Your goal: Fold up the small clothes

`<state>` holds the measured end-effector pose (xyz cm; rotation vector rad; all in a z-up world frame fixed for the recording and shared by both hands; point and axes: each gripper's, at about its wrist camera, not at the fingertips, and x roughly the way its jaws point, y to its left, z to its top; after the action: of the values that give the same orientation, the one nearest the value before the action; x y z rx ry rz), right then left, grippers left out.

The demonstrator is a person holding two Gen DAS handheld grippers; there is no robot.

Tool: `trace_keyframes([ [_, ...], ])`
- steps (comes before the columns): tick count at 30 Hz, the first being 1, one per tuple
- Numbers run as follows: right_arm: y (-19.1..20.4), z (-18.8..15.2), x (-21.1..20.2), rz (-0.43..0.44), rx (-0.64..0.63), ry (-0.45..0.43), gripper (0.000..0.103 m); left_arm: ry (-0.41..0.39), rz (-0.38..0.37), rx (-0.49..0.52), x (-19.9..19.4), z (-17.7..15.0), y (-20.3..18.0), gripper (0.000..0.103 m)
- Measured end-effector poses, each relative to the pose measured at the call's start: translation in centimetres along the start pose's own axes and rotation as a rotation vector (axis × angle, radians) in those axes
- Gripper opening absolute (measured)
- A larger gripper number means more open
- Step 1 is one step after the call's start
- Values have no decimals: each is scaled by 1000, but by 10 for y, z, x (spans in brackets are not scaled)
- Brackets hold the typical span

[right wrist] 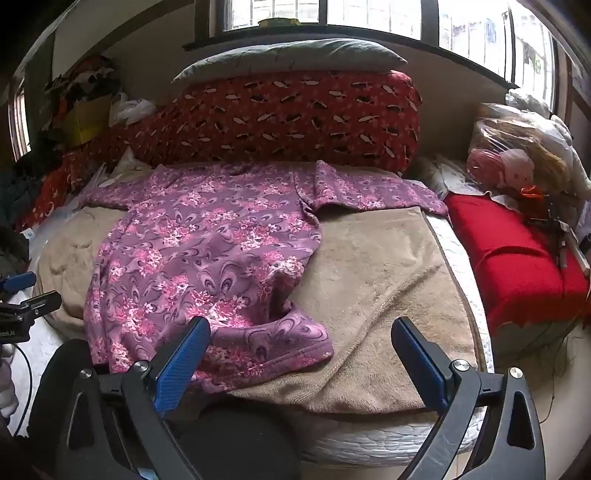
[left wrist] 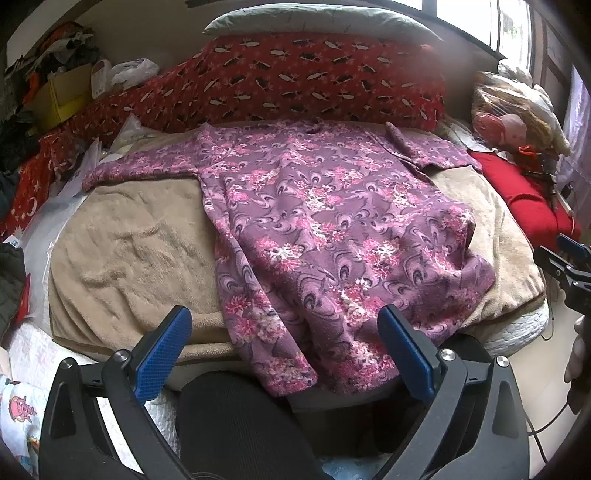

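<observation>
A purple floral top lies spread on a beige blanket on the bed, sleeves out to both sides, its hem hanging over the near edge. It also shows in the right wrist view, with its near right corner rumpled. My left gripper is open and empty, held just short of the hem. My right gripper is open and empty, near the rumpled corner, over the blanket. The right gripper also shows at the right edge of the left wrist view.
A red patterned bolster with a grey pillow on it lies behind the top. A red cushion and bagged items sit to the right. Clutter and a yellow box stand at the left.
</observation>
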<state>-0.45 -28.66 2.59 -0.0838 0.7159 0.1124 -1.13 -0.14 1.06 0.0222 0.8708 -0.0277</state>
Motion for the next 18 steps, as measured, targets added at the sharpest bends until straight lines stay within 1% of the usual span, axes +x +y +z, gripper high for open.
trace_keyframes([
  [1, 0, 0, 0, 2, -1, -1, 99, -42, -9, -12, 1, -3, -1, 101],
  [7, 1, -1, -1, 7, -1, -3, 99, -13, -5, -5, 0, -4, -4, 101],
  [13, 2, -2, -1, 8, -2, -2, 99, -23, -6, -6, 0, -6, -5, 101],
  [16, 1, -2, 0, 8, -2, -1, 99, 17, -2, -5, 1, -8, -7, 101],
  [18, 1, -2, 0, 8, -1, 1, 99, 63, 18, 8, 5, -8, -9, 101],
])
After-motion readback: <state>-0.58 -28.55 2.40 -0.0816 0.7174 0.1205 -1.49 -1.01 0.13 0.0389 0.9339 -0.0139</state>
